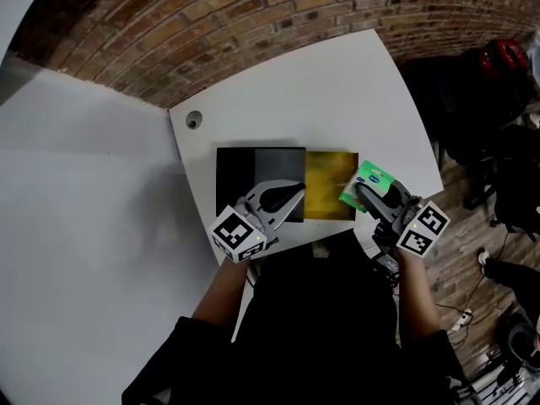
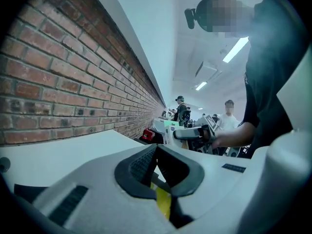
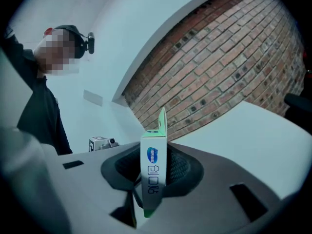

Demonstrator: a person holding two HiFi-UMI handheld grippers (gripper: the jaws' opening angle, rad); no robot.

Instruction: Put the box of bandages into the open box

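A flat box [image 1: 239, 178] lies open on the white table [image 1: 337, 91], showing a black part, a grey part and a golden-yellow part [image 1: 329, 184]. The green and white box of bandages [image 1: 372, 180] hangs just right of the golden part, over the table's right edge. My right gripper [image 1: 365, 191] is shut on it. In the right gripper view the bandage box [image 3: 153, 169] stands upright, pinched between the pads of that gripper [image 3: 155, 179]. My left gripper [image 1: 291, 197] hovers over the open box's near edge, and its jaws [image 2: 156, 150] are shut with nothing in them.
A round cable hole [image 1: 193, 120] sits near the table's far left corner. A brick wall [image 1: 253, 15] runs behind the table. Dark bags and a red helmet [image 1: 504, 56] stand on the wooden floor to the right. People [image 2: 228, 117] stand far off in the room.
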